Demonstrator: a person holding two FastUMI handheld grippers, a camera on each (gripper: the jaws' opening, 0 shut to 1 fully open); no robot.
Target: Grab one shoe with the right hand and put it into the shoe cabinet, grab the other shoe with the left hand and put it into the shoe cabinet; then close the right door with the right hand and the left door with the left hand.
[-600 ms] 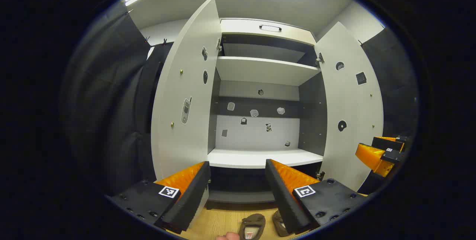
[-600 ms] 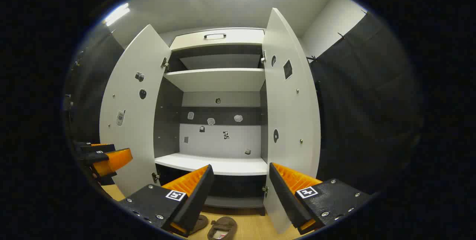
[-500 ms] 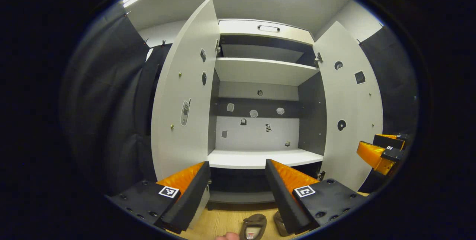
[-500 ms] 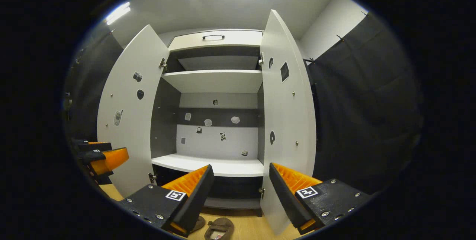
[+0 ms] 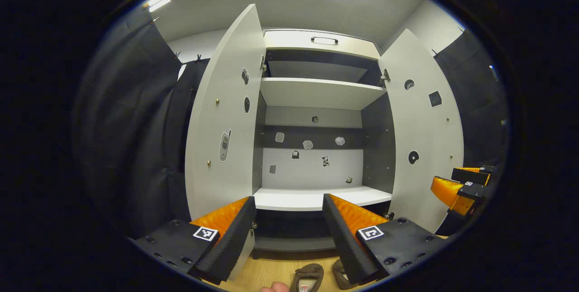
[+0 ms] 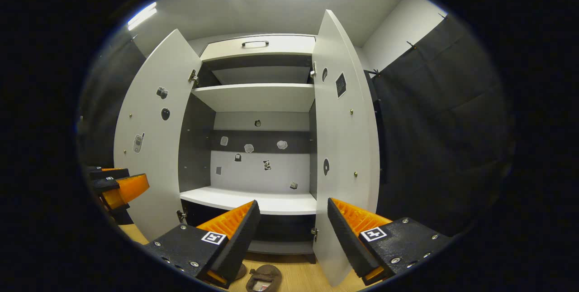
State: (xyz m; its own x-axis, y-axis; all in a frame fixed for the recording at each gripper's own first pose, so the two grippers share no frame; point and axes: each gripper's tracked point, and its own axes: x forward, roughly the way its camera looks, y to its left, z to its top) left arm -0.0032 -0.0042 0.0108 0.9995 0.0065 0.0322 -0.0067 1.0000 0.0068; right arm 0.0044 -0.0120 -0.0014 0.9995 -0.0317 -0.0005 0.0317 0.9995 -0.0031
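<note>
The white shoe cabinet stands in front of me with both doors swung wide, the left door and the right door. Two brown shoes lie on the wooden floor before it, one in plain sight, the other partly hidden behind a finger. My left gripper is open and holds nothing; it also shows at the left of the right gripper view. My right gripper is open with nothing in it too, seen at the right of the left gripper view.
Inside the cabinet are a lower shelf, an upper shelf and a top drawer with a handle. Black cloth walls hang on both sides. A fingertip pokes in at the bottom edge.
Both cameras have tilted slightly, so the cabinet sits a little lower in the left gripper view and has slid left in the right gripper view. The shoes and doors have not moved.
</note>
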